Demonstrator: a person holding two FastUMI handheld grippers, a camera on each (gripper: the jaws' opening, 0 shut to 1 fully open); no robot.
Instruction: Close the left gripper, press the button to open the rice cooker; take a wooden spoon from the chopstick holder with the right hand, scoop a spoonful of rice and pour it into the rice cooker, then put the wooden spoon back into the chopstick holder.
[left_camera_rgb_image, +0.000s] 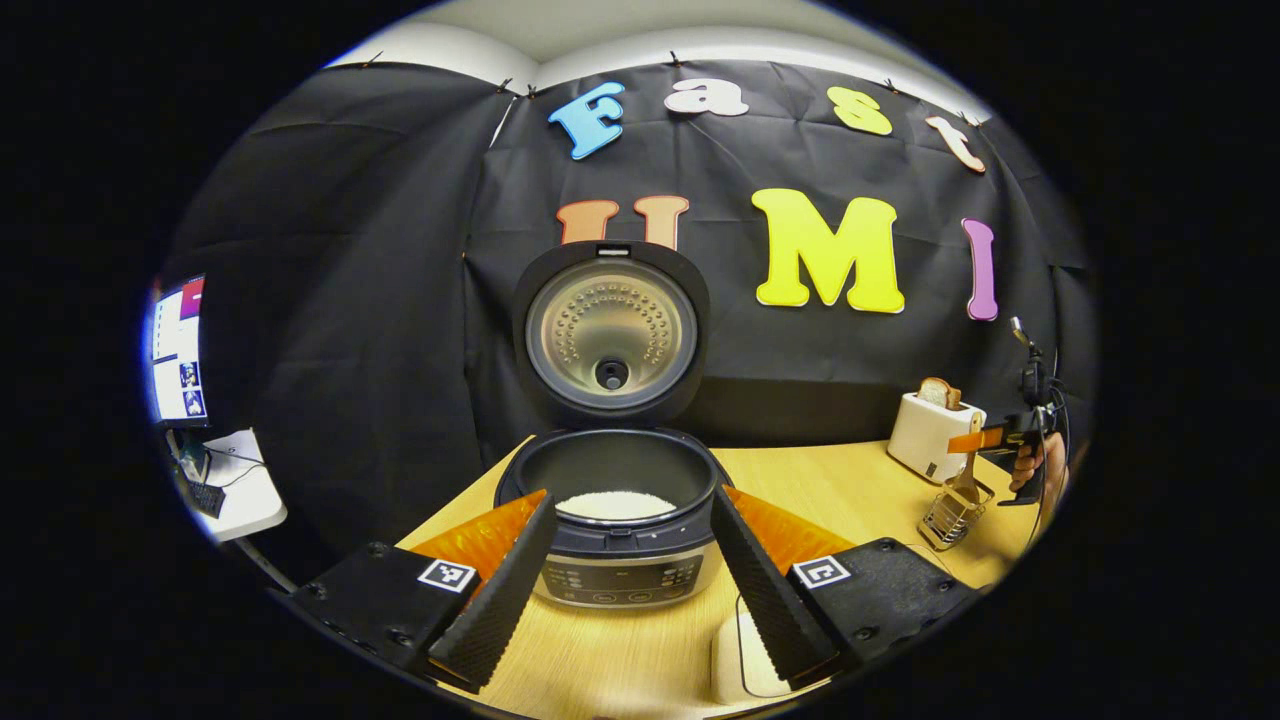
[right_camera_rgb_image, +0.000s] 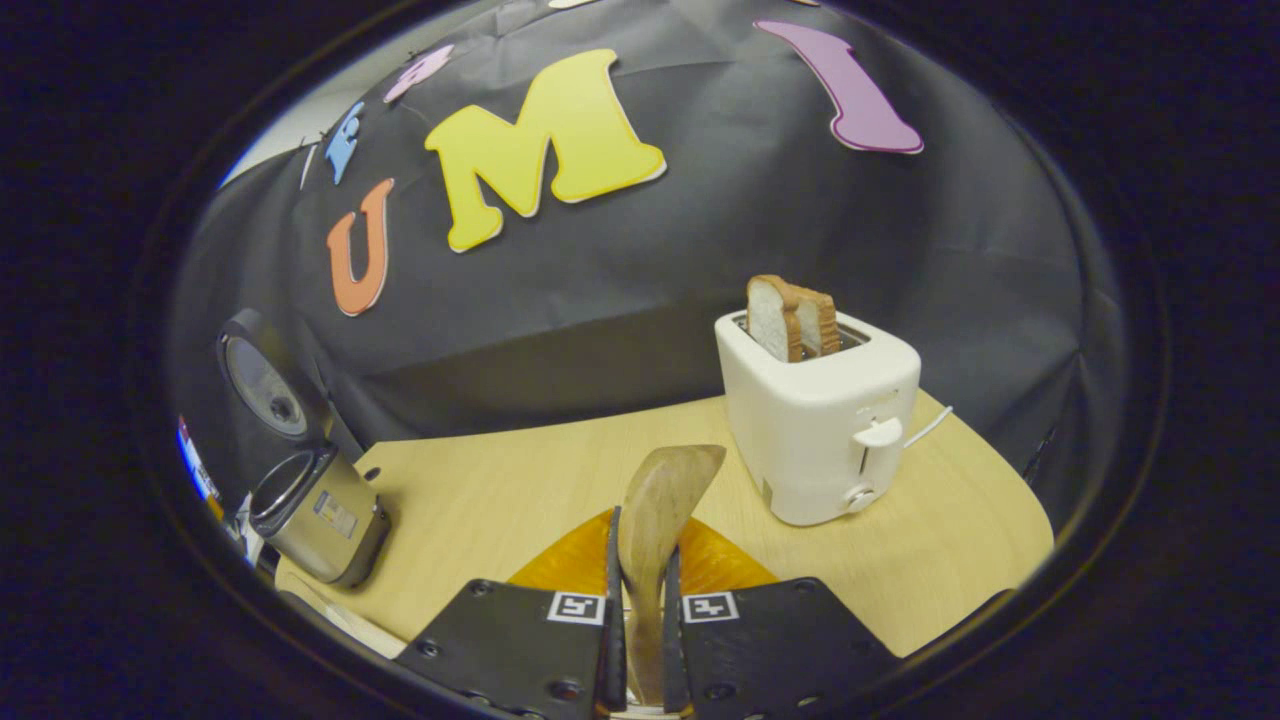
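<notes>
R gripper (right_camera_rgb_image: 637, 610) clamps spoon (right_camera_rgb_image: 655, 510); L gripper (left_camera_rgb_image: 625, 590) wide. Cooker (left_camera_rgb_image: 620, 500) lid up, panel text unreadable. Wood table (right_camera_rgb_image: 500, 490), toaster (right_camera_rgb_image: 820, 420) far right.

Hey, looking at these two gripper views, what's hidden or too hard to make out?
- Spoon bowl contents: right gripper view shows it edge-on, and its handle is hidden between the fingers.
- Cooker panel: too small in the left gripper view, with fingers crossing its sides.
- White object near the left gripper: cut off by the edge and a finger.
- Holder: too small to tell what's inside.
- Right gripper: too small there to judge its grip.
</notes>
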